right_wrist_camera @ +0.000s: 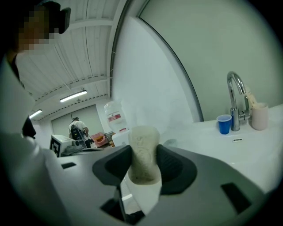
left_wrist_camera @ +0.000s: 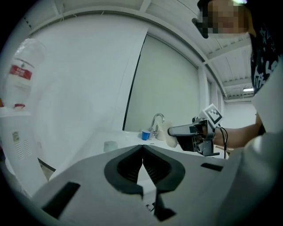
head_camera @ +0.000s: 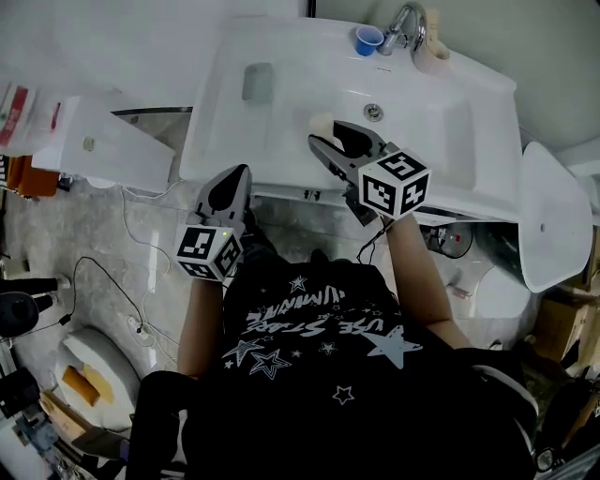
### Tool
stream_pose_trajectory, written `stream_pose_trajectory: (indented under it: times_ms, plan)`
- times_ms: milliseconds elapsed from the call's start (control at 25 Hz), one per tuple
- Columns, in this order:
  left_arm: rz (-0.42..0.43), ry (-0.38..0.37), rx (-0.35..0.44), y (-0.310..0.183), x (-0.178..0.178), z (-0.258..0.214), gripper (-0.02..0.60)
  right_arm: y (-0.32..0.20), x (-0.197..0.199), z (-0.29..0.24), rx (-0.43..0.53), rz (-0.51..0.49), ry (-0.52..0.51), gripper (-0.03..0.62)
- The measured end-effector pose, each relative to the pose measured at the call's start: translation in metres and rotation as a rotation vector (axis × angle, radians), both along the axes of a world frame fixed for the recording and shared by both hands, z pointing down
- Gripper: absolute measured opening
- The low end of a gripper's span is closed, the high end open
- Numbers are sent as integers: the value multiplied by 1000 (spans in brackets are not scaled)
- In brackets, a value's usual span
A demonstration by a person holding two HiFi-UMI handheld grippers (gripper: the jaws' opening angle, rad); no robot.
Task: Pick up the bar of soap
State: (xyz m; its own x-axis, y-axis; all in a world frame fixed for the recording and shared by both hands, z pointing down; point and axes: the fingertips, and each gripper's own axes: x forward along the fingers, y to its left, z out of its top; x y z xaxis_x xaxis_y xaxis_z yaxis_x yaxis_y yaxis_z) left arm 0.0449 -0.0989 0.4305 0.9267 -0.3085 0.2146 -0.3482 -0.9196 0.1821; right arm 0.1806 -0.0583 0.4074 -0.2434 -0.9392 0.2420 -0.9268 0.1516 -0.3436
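Observation:
The bar of soap (head_camera: 322, 123) is a cream oval block held above the white sink basin (head_camera: 450, 131). My right gripper (head_camera: 327, 133) is shut on it. In the right gripper view the soap (right_wrist_camera: 141, 141) stands upright between the two dark pads and sticks out past them. The left gripper view shows the soap (left_wrist_camera: 172, 139) at the tip of the right gripper (left_wrist_camera: 194, 131). My left gripper (head_camera: 239, 172) hangs at the sink's front left edge, shut and empty, its pads (left_wrist_camera: 142, 152) meeting at the tips.
A faucet (head_camera: 405, 23), a blue cup (head_camera: 368, 39) and a beige cup (head_camera: 431, 56) stand at the back of the sink. A grey patch (head_camera: 258, 82) lies on its left shelf. A white box (head_camera: 103, 141) is at the left, a toilet lid (head_camera: 553, 225) at the right.

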Motion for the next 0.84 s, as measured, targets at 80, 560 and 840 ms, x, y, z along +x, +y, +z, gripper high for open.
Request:
stream_pose_trajectory:
  times_ms: [80, 560, 840]
  plan:
    - [-20, -7, -6, 12, -8, 1, 9, 7, -3, 2, -4, -16, 1, 187]
    - [-142, -9, 16, 65, -37, 1, 11, 49, -22, 14, -20, -111, 11, 187]
    - [-172, -5, 22, 64, -51, 10, 11, 48, -34, 26, -27, -143, 28, 186]
